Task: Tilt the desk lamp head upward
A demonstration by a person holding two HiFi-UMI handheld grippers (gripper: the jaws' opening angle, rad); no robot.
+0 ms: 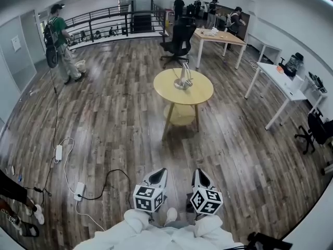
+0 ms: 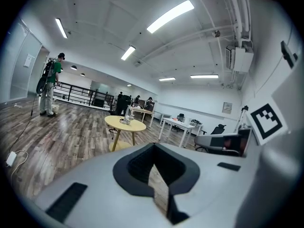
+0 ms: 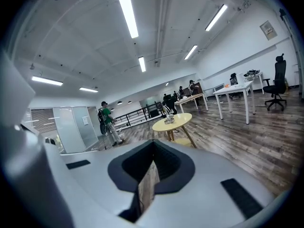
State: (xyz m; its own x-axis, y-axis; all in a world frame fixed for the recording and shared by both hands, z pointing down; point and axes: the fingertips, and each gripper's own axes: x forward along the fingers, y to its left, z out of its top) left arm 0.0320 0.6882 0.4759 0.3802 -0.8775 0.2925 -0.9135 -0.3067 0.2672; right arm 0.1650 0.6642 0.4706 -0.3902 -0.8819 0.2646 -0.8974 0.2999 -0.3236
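Note:
A silver desk lamp (image 1: pixel 183 78) stands on a round yellow table (image 1: pixel 200 93) in the middle of the room, far ahead of me. The lamp (image 2: pixel 127 116) also shows small in the left gripper view, and the lamp (image 3: pixel 169 115) likewise in the right gripper view. My left gripper (image 1: pixel 157 177) and right gripper (image 1: pixel 200 178) are held close to my body, side by side, well short of the table. Both are shut with nothing between their jaws.
A black office chair (image 1: pixel 179 41) stands behind the round table. White desks (image 1: pixel 283 82) line the right wall, and a wooden table (image 1: pixel 221 38) is at the back. Cables and power strips (image 1: pixel 79 190) lie on the wood floor at left. A person in green (image 1: pixel 59 40) stands far left.

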